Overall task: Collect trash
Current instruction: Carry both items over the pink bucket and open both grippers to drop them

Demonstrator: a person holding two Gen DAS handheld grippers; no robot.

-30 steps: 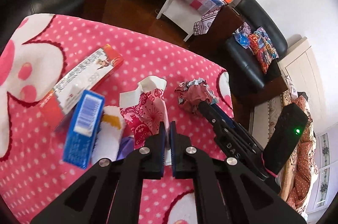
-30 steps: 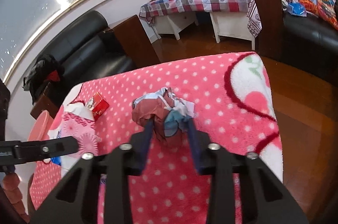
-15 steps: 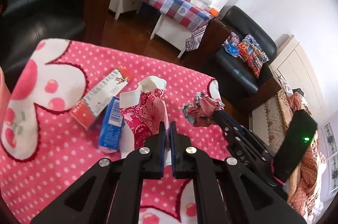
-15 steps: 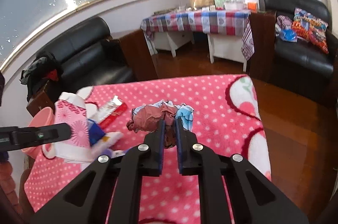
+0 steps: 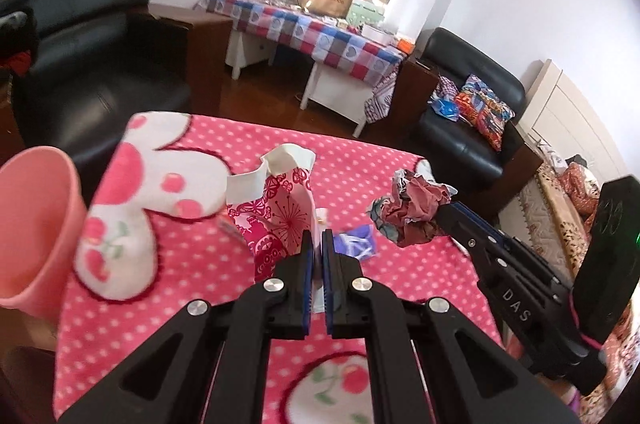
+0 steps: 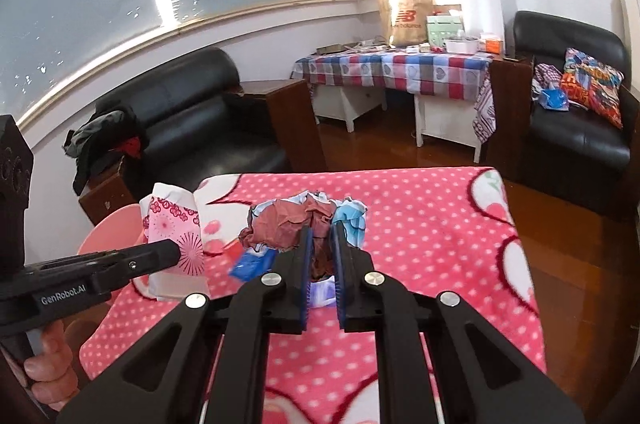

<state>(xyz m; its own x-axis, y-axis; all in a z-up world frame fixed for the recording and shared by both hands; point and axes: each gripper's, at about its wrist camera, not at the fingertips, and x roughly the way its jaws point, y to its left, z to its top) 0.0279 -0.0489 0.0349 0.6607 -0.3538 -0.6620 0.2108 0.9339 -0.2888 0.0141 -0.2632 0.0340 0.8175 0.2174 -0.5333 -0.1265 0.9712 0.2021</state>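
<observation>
My left gripper (image 5: 317,236) is shut on a pink-and-white patterned paper bag (image 5: 280,208) and holds it above the pink polka-dot table (image 5: 192,264). The bag also shows in the right wrist view (image 6: 174,228), beside the left gripper (image 6: 172,252). My right gripper (image 6: 321,236) is shut on a crumpled reddish-brown and blue paper wad (image 6: 296,224), lifted off the table. The wad shows in the left wrist view (image 5: 412,208) at the right gripper's tip. A blue wrapper (image 5: 356,242) lies on the table below; it also shows in the right wrist view (image 6: 252,264).
A pink bin (image 5: 36,232) stands at the table's left edge, also in the right wrist view (image 6: 108,232). Black sofas (image 6: 192,120) and a checkered table (image 6: 396,68) stand behind. The table's far edge drops to a wooden floor (image 6: 568,224).
Both grippers have lifted, the left with the bag and the right shutting on the wad. The boxes by the bag are out of view and the pink bin has come into view.
</observation>
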